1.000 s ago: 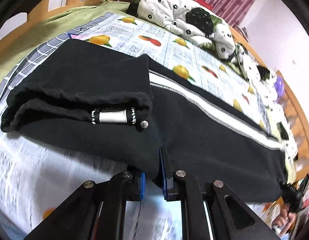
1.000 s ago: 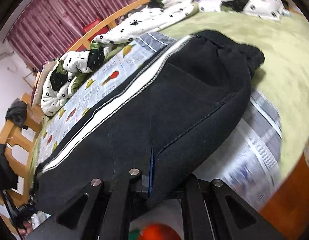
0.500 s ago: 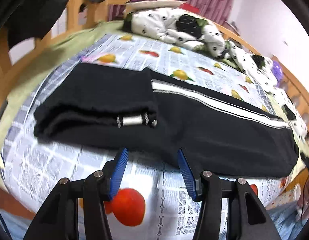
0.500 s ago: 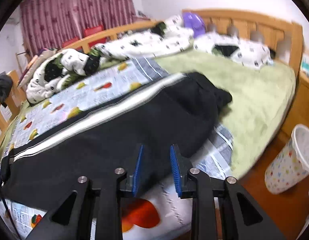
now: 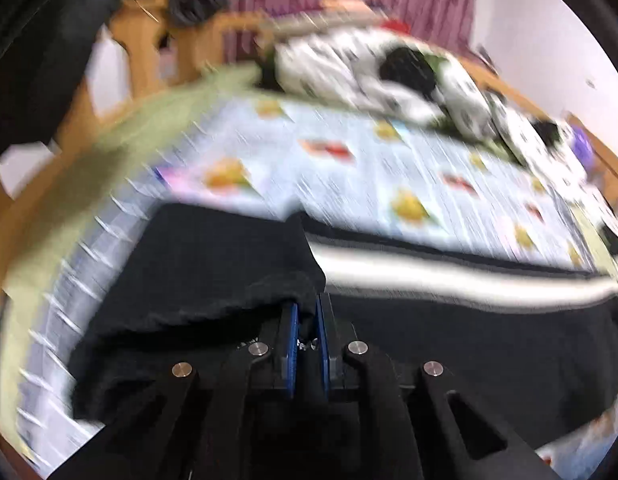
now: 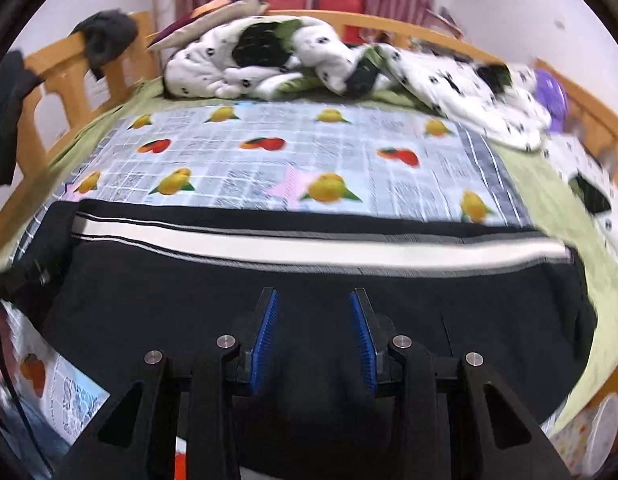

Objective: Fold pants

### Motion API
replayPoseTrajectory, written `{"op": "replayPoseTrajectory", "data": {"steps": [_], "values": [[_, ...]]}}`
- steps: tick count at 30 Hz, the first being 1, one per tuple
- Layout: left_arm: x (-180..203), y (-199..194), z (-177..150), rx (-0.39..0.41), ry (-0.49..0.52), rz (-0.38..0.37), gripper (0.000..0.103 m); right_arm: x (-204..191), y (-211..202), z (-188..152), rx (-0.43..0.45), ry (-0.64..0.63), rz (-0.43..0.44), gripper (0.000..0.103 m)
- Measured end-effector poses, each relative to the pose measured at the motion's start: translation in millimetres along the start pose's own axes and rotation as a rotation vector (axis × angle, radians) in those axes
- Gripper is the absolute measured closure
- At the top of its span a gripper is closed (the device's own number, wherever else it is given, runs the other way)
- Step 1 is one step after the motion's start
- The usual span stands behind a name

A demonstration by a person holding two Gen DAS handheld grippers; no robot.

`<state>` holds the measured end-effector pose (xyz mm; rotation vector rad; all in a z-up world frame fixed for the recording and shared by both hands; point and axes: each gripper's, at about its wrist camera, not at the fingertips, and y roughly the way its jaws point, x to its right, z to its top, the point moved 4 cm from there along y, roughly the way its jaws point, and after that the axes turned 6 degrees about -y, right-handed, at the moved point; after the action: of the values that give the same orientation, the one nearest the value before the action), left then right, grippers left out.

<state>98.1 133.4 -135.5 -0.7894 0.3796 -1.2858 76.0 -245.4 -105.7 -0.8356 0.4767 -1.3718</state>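
Note:
Black pants [image 6: 309, 292] with a white side stripe [image 6: 309, 250] lie lengthwise across the fruit-print sheet [image 6: 269, 160] on the bed. In the blurred left wrist view the pants [image 5: 469, 340] have a folded-over end at the left. My left gripper [image 5: 307, 312] is shut on the edge of that folded black fabric. My right gripper [image 6: 313, 312] is open, with its blue pads [image 6: 265, 332] low over the middle of the pants and nothing between them.
A crumpled white, black-spotted quilt [image 6: 309, 60] lies along the far side of the bed. A wooden bed rail [image 6: 69, 68] with dark clothes hung on it stands at the left. A patterned bin [image 6: 589, 436] stands off the bed's near right corner.
My left gripper moved forward and shut on the folded end of the pants. My right gripper opened wider and swung left to the middle of the pants.

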Motion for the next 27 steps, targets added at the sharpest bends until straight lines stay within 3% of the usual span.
{"op": "replayPoseTrajectory", "data": {"steps": [5,7,11,15,17,19,22,24,27], "values": [[-36.0,10.4,54.5,0.072,-0.013,0.086,0.094,-14.2,13.9,0.6,-0.017,-0.046,-0.009,0.066],[-50.2,15.9,63.0,0.079,-0.051,0.075,0.093,-17.4,23.6,-1.6,-0.055,-0.047,0.006,0.066],[-61.3,22.2,57.2,0.030,-0.136,-0.020,0.093,-25.3,33.9,-1.6,-0.088,-0.055,0.016,0.066],[-52.6,17.9,50.0,0.075,-0.022,0.059,0.090,-36.4,36.5,0.4,-0.103,-0.068,0.018,0.066],[-56.1,13.1,48.8,0.110,-0.017,0.090,0.090,-42.5,33.8,1.8,-0.098,-0.069,0.035,0.066],[-67.0,12.1,48.3,0.115,-0.054,0.082,0.089,-50.1,30.9,2.8,-0.090,-0.081,0.040,0.066],[-84.7,8.2,54.0,0.151,-0.090,0.131,0.089,-60.9,29.1,2.7,-0.084,-0.104,0.044,0.065],[-96.8,4.8,58.7,0.158,-0.131,0.151,0.074,-66.5,30.1,2.0,-0.083,-0.118,0.049,0.065],[-114.6,-2.6,62.0,0.173,-0.225,0.109,0.071,-71.5,34.0,0.4,-0.089,-0.125,0.048,0.065]]}}
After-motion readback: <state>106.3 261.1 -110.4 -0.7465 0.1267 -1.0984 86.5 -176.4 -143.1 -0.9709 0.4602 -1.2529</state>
